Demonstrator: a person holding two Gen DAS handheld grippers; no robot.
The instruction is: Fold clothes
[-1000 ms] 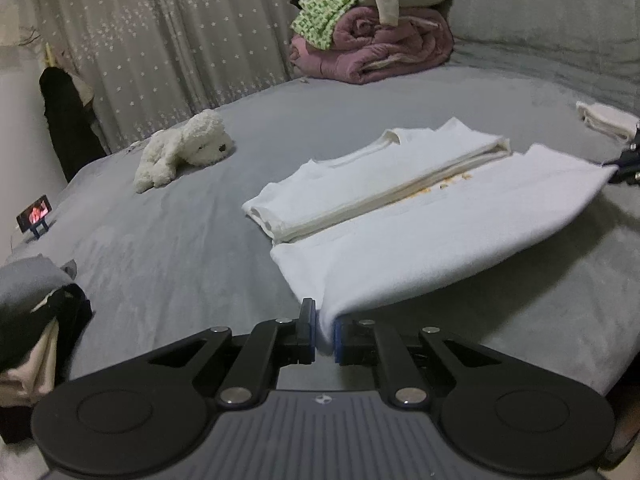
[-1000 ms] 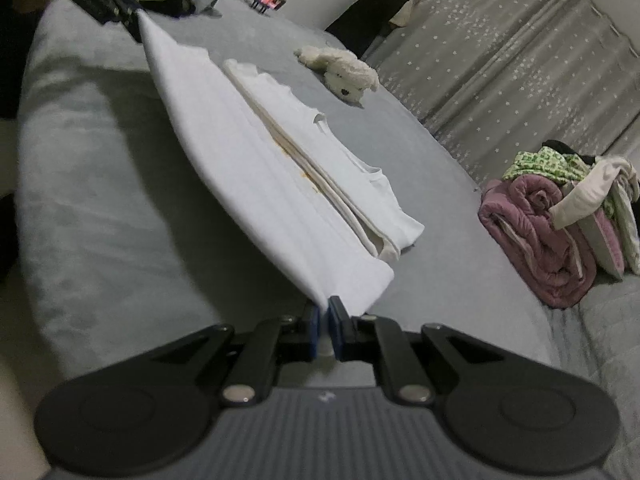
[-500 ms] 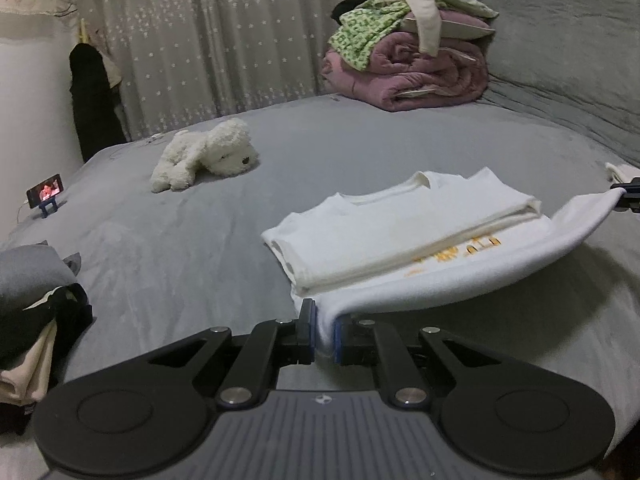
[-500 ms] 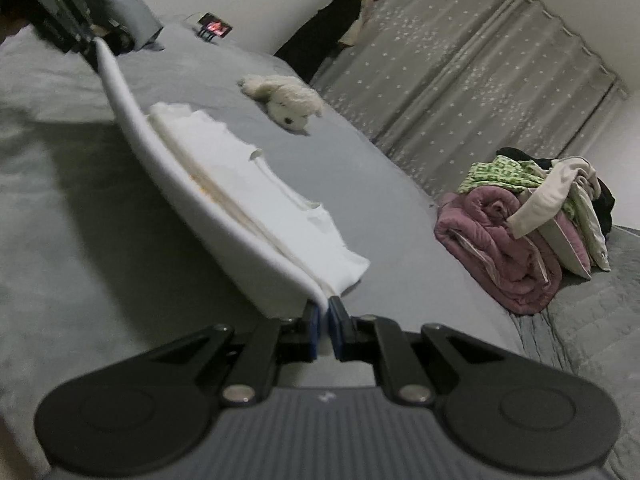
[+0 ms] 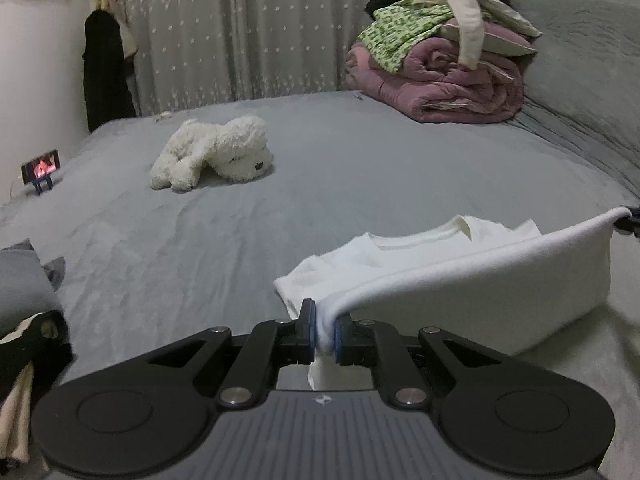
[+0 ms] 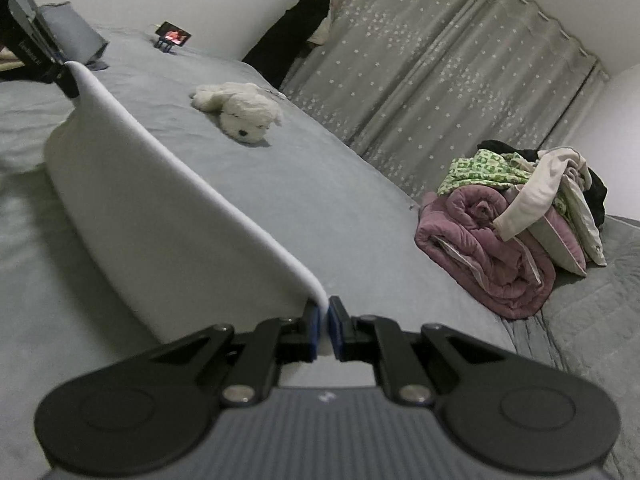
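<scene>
**Raised shirt edge strung between my two grippers, folded half lying beyond it**

The grey bed (image 5: 360,184) spreads ahead of both my pairs of jaws and carries everything. On it, ahead and to the right of my left jaws, lies the white T-shirt (image 5: 420,256). One long side is already folded flat on the bed, and the other long side stands up as a flap. The flap's top edge runs as a straight line from one gripper to the other, so the shirt's long axis lies along the line between my hands and across the way I would carry it.

My left gripper (image 5: 325,332) is clenched on one corner of that edge, with cloth bunched between the blue pads. My right gripper (image 6: 323,330) pinches the opposite corner. From the right wrist the edge climbs away to the upper left, to where the left gripper holds it. Neither hand is nearer the work, as each has its own end.

I judge the next move is to carry this edge forward, over the folded half beyond it. Both ends must travel level or the fold skews.

There are no containers here. Beyond the jaws lie a pile of bedding and clothes (image 5: 440,68), a white plush dog (image 5: 216,152) and a small phone on a stand (image 5: 41,166).
</scene>
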